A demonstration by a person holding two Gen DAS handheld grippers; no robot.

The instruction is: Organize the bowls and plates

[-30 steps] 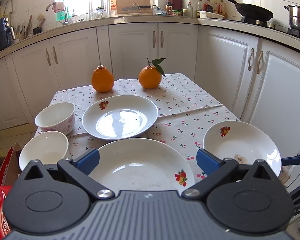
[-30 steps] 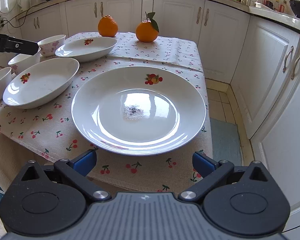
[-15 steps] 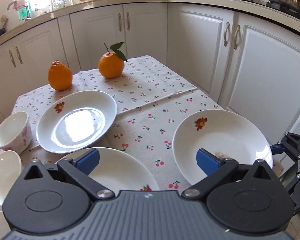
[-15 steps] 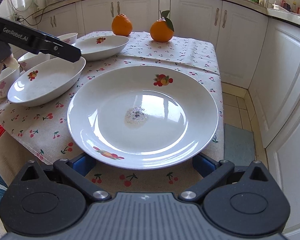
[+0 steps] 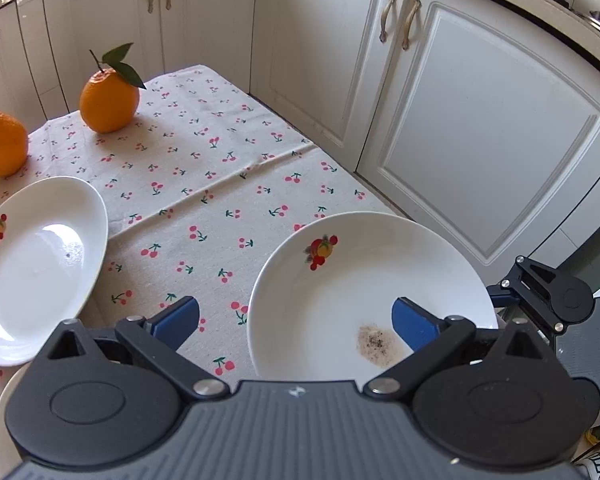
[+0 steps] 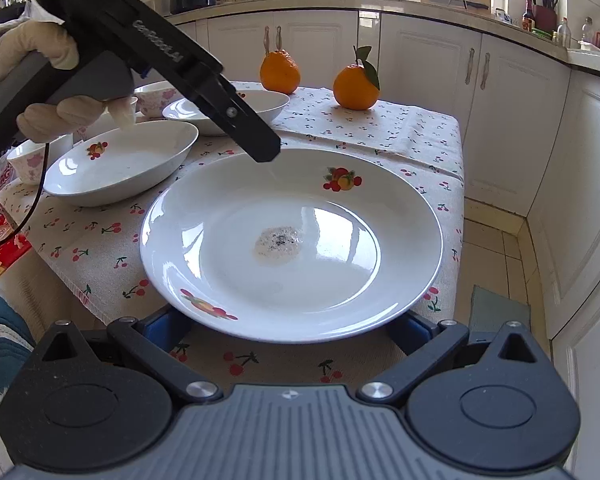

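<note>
Item: large white plate (image 6: 292,240), glazed ceramic with fruit decals on its rim and a small patch of dried, speckled residue at its centre; it lies flat on the cherry-print tablecloth (image 5: 204,184) at the table's near right corner, its front rim reaching out toward the table edge. Handling, as a judgement: rigid and brittle, moderately heavy for its width, with a glossy glaze that will likely be slippery under rubber pads; a knock against a neighbouring dish could chip it. Best hold is probably the thin raised rim, pinched top and bottom where it overhangs, since the shallow well offers nothing to grip. Right gripper (image 6: 288,328): angled downward at the plate's near rim, its blue fingers to either side of and below that rim, parted, with no visible pressure on the ceramic. Left gripper (image 5: 296,320): pitched steeply down over the plate's left edge, jaws wide but beginning to close; one blue pad (image 5: 414,322) hangs over the plate's well, the other over the cloth, so the rim sits between them, not yet clamped. In the right wrist view this tool comes in from upper left, held by a gloved hand (image 6: 48,92). Adjacent stock: oval dish (image 6: 120,160), second plate (image 5: 32,264), small floral bowls (image 6: 30,160), two oranges (image 5: 108,100).
</note>
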